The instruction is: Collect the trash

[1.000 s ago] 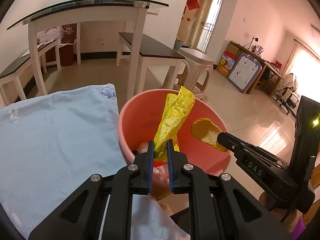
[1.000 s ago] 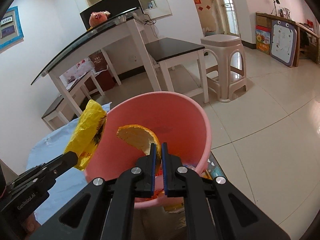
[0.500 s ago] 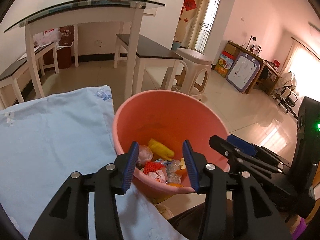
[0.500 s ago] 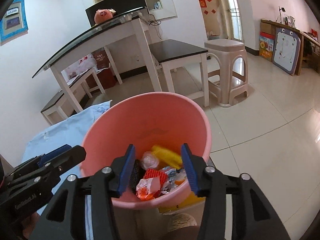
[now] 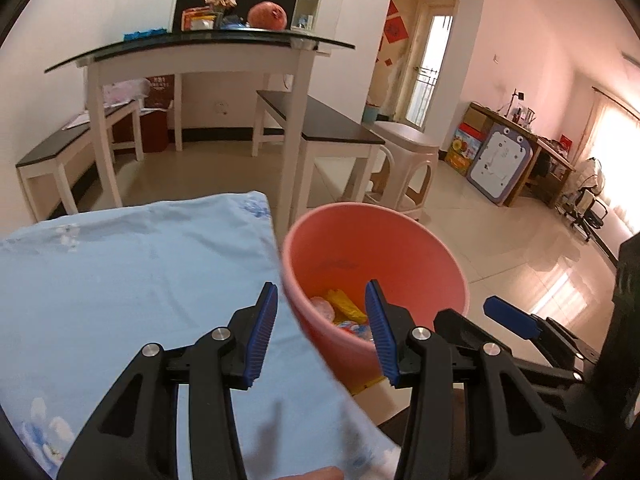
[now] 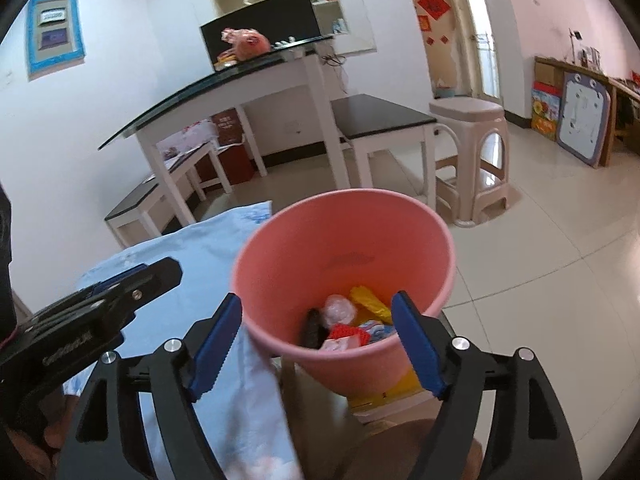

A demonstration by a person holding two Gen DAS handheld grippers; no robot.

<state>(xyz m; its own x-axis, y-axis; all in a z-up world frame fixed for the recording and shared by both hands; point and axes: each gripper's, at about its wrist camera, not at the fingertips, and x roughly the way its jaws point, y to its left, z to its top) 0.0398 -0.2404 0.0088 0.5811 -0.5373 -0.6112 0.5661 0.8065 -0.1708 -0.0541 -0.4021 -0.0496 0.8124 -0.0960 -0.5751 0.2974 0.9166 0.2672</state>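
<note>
The pink bucket (image 5: pixel 374 264) stands upright at the right edge of the light blue cloth (image 5: pixel 132 280), its rim just beside the cloth's border. In the left wrist view it sits at 1 o'clock from the left gripper (image 5: pixel 322 336); in the right wrist view it lies at 12 o'clock from the right gripper (image 6: pixel 316 338).

Left gripper: the jaws have just been opening and stand spread, blue pads apart. Nothing is held between them. The left pad (image 5: pixel 262 336) lies over the cloth, the right pad over the bucket's near wall.

Right gripper: the jaws have just been opening and are spread wider than the left pair. Nothing is held between them. The pads frame the near rim of the bucket without touching it.

Collected trash lies at the bottom of the bucket: a yellow wrapper (image 6: pixel 370 300), a clear crumpled plastic piece (image 6: pixel 340 310), a red-and-white packet (image 6: pixel 346 334) and a dark object (image 6: pixel 312 328) that cannot be identified at this sharpness.

At 3 o'clock in the left wrist view the right gripper's blue fingertip and black body enter from the edge. At 9 o'clock in the right wrist view the left gripper's black body lies over the cloth.

Beyond the bucket, at 12 o'clock, stand a glass-topped white table (image 5: pixel 200 46), a black-topped bench (image 5: pixel 320 120) and a beige plastic stool (image 6: pixel 470 160) on a tiled floor (image 6: pixel 540 260).
</note>
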